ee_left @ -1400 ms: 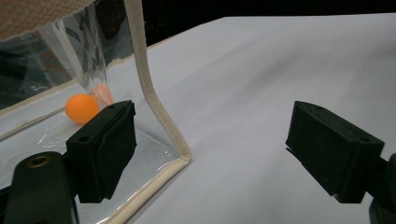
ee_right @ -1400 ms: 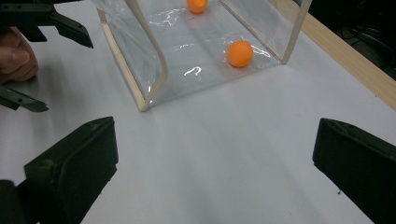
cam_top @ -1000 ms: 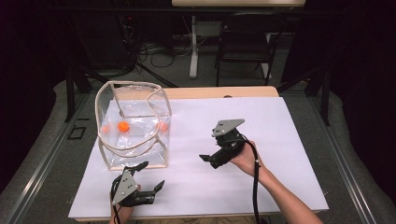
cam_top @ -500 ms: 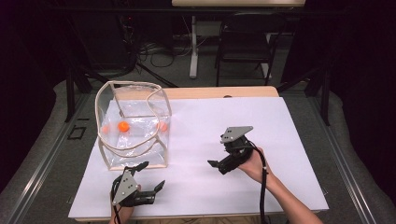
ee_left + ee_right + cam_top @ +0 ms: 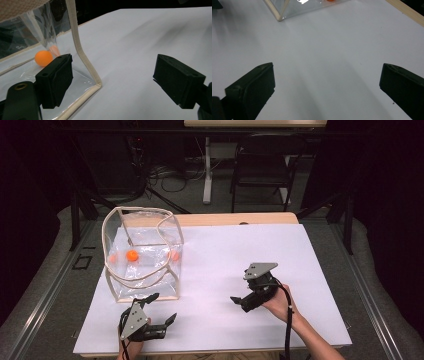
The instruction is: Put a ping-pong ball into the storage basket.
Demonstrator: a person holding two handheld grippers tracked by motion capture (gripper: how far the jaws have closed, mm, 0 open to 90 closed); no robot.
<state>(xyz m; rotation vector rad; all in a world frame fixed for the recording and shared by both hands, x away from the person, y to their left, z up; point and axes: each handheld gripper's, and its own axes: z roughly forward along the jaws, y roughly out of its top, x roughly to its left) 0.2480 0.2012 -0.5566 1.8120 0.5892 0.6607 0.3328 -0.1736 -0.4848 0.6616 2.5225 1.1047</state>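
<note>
A clear plastic bag (image 5: pixel 142 252) with beige trim stands open on the left of the white sheet (image 5: pixel 225 245). An orange ball (image 5: pixel 132 255) lies inside it, with orange reflections beside it. My left gripper (image 5: pixel 162 307) rests open at the front edge, just in front of the bag. In the left gripper view the bag's near corner (image 5: pixel 86 65) stands between the open jaws, close to the left one, and the ball (image 5: pixel 43 58) shows behind the plastic. My right gripper (image 5: pixel 241 289) is open over bare sheet to the bag's right, with nothing between its fingers (image 5: pixel 249 87).
The wooden table edge (image 5: pixel 235 218) runs along the back of the sheet. A chair (image 5: pixel 262 165) and a white stand leg (image 5: pixel 206 170) are on the floor behind, among cables. The bag's corner (image 5: pixel 279 15) lies ahead of the right gripper.
My right gripper has moved toward the person and slightly right, lower over the sheet. The left gripper and the bag have stayed put.
</note>
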